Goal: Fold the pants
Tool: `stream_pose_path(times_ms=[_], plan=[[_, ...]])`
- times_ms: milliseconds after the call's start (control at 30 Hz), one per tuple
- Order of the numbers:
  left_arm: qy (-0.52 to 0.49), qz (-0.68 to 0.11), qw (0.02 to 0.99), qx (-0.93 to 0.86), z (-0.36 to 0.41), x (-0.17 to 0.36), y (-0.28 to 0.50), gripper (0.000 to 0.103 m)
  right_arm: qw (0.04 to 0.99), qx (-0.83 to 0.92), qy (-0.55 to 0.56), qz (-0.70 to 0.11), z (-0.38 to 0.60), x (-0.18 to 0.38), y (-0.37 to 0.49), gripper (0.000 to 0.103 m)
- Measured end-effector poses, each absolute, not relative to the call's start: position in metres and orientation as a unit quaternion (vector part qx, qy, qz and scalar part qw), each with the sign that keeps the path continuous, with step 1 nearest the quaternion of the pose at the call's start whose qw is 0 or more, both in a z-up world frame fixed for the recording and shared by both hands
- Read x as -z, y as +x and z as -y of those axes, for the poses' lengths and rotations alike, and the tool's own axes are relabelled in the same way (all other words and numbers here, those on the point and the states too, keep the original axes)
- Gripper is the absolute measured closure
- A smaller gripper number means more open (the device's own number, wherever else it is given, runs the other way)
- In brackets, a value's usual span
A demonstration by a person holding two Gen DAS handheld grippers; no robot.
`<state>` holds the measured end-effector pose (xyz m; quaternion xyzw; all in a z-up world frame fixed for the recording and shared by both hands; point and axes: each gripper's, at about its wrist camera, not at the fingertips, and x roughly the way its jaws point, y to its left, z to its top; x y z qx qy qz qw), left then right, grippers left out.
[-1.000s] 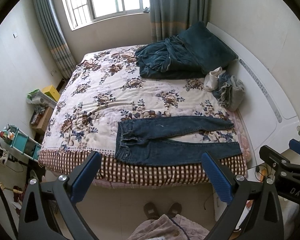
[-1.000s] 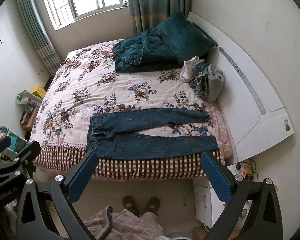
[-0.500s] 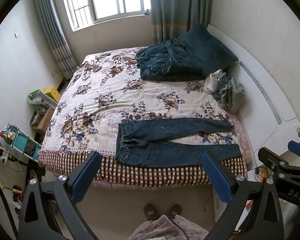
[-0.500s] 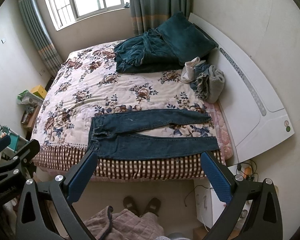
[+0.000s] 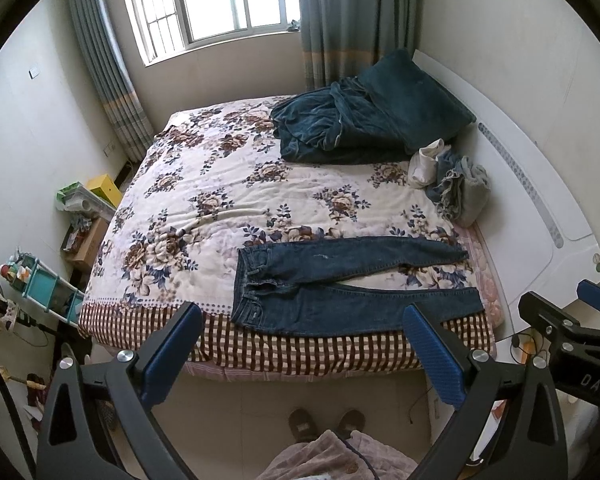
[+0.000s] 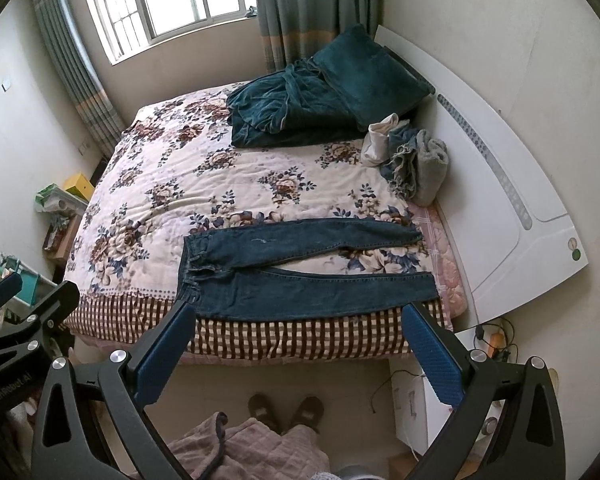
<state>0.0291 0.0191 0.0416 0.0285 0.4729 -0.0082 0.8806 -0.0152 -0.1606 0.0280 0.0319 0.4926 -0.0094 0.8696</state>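
Observation:
Dark blue jeans (image 5: 340, 276) lie flat at the near edge of the bed, waistband to the left, both legs stretched right and slightly apart. They also show in the right wrist view (image 6: 300, 268). My left gripper (image 5: 300, 316) is open and empty, held high above the floor short of the bed. My right gripper (image 6: 296, 316) is open and empty at a similar height. Each gripper shows at the edge of the other's view.
The bed has a floral cover (image 5: 220, 200) with a checkered hem. A teal blanket and pillow (image 5: 364, 120) lie at the far right. A pile of folded clothes (image 5: 456, 184) sits by the white headboard (image 5: 540, 208). Shelves and boxes (image 5: 40, 280) stand left.
Both grippers have drifted slightly; the bed and jeans sit a little lower in each view. The jeans have not moved. Both grippers stay open.

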Motion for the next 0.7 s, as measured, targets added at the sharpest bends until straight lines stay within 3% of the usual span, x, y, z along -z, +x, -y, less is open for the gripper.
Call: stream_pose_path(times_ms=[367,700], plan=[[0.028,-0.465,0.885,0.008,-0.011,-0.031,0.030,0.001,0.868,0.023,0.035,-0.495,0.165,-0.019,-0.012,0.000],[0.032,-0.451,0.892,0.003,-0.024,0.025,0.062,0.000,0.872,0.093,0.067,-0.475,0.161,0.025,0.011,0.000]])
